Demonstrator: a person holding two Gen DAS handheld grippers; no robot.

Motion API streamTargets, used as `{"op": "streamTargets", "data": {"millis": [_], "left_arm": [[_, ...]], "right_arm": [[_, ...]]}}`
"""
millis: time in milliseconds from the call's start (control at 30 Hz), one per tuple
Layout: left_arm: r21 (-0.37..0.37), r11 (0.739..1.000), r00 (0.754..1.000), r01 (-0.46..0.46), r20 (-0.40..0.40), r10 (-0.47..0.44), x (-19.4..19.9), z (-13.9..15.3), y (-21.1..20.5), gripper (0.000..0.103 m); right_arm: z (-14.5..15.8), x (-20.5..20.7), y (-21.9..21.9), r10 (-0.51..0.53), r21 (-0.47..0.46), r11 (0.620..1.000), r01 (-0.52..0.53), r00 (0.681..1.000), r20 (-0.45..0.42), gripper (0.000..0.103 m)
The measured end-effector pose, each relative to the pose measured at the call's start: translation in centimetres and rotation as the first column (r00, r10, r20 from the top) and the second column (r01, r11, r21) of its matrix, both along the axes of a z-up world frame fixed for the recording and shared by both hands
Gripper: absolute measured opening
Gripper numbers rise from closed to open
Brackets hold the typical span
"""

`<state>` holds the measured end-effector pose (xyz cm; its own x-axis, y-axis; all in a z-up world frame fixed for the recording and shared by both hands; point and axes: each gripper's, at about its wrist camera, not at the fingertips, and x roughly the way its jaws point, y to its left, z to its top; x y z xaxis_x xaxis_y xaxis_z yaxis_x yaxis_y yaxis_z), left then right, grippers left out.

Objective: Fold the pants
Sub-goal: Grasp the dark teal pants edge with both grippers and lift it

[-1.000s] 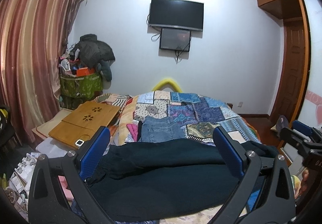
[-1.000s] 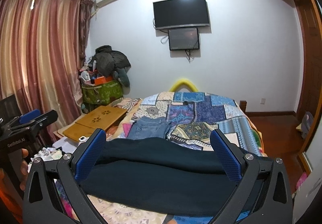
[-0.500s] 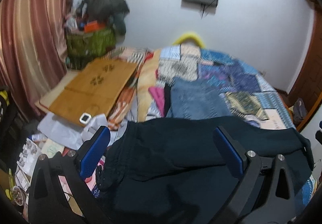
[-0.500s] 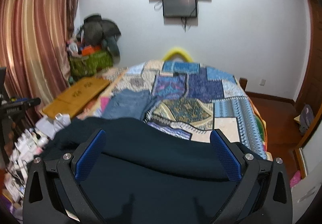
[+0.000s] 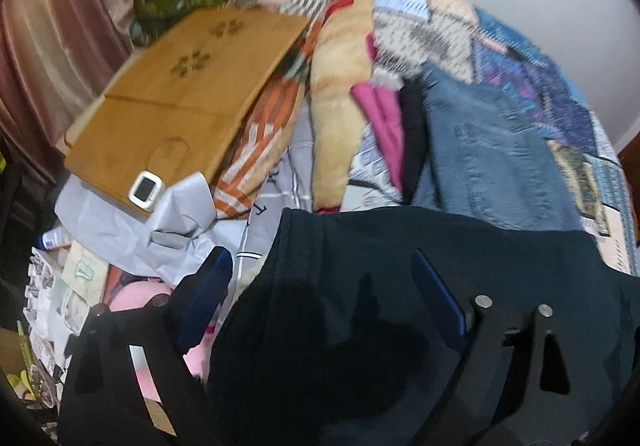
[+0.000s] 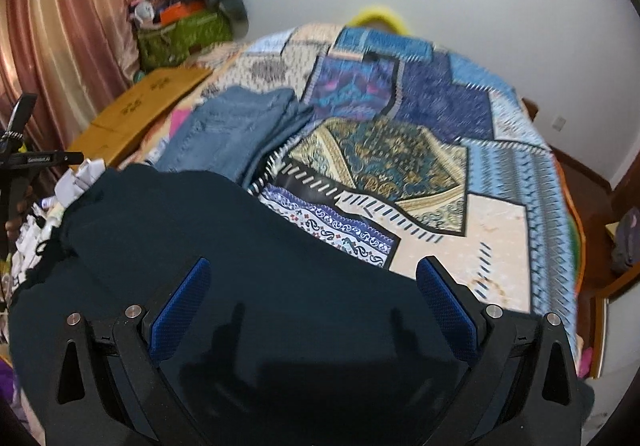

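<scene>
Item, the bed (image 6: 516, 230): we list it first, a patchwork quilt running away from us toward the far wall. Item, the dark pants (image 6: 240, 266): we find them spread across the bed's near edge, directly under and ahead of both grippers, their long axis lying across our view from the left side to the right, so each hand faces one end of the same cloth. In the left wrist view the pants' left edge, with its seam and hem, falls between the jaws; we judge the left hand the nearer to that end, the right hand to the other. Item, folded blue jeans (image 5: 492, 161): beyond the pants, apart from them, not part of this move. Item, wooden lap tray (image 5: 180, 101): left of the bed, well apart. Item, right gripper (image 6: 314, 308): jaws spread wide, hovering over the cloth, pads not pressing on it. Item, left gripper (image 5: 320, 298): jaws closing, cloth between them, but the pads do not yet pinch it; nothing is gripped.
</scene>
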<state>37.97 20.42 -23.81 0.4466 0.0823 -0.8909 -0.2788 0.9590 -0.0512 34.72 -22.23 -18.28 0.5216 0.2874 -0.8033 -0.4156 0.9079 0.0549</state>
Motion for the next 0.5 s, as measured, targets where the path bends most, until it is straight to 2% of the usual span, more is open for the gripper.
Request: {"op": "streamTargets", "data": {"millis": [133,300,367,400,467,500], "left_arm": [[-0.01,0.999,0.997,-0.03,-0.068,0.03,2.4,-3.0,1.2,0.088],[-0.05,0.998,0.99,-0.043,-0.137,0.036,4.2,-5.9,2.1,0.074],[-0.104,0.994,0.987,-0.044,-0.157,0.028,4.6,-6.9,2.4,0.068],[-0.141,0.989,0.986,-0.05,-0.165,0.027,4.8,-7.3,2.5,0.06],[-0.223,0.972,0.984,-0.07,-0.174,0.031,5.0,-8.0,3.0,0.053],[-0.235,0.968,0.984,-0.083,-0.174,0.042,5.0,-8.0,3.2,0.051]], "right_arm": [[-1.6,2.7,0.8,0.043,0.019,0.999,-0.041,0.996,-0.08,0.098],[-3.6,5.5,2.6,0.108,0.054,0.994,-0.1,0.978,-0.181,0.089],[-4.4,6.1,3.2,0.142,0.073,0.989,-0.129,0.967,-0.213,0.085],[-4.8,6.3,3.7,0.17,0.084,0.984,-0.154,0.959,-0.227,0.079],[-5.4,6.5,4.5,0.206,0.09,0.978,-0.189,0.948,-0.243,0.072],[-5.6,6.8,4.8,0.216,0.092,0.976,-0.2,0.945,-0.247,0.066]]}}
